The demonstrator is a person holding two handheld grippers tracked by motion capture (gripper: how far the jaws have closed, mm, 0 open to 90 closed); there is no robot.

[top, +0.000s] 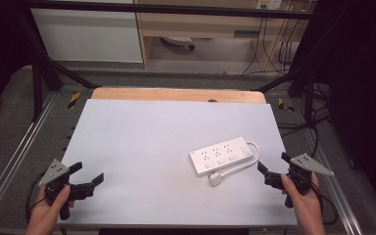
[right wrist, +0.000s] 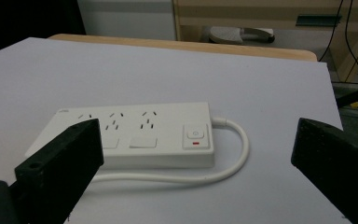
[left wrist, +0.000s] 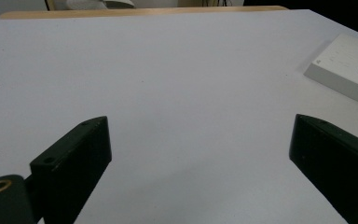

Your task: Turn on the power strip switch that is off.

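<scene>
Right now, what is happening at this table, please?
A person holds a gripper in each hand at the near edge of a white table. A white power strip lies on the right side, its cable curling round to a plug in front of it. The right gripper is open and points at the strip without touching it. The left gripper is open too, over bare table, well away from the strip.

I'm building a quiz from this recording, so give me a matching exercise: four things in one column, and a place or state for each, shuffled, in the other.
Things:
1. power strip
2. plug
3. left claw
4. right claw

Places or states:
A. open, at the table's near left corner
B. lying at the end of the white cord, nearer the person than the strip
C. open, at the table's right edge
D. lying flat, sockets up, on the right half of the table

Pairs: 1-D, 2-B, 3-A, 4-C
</scene>
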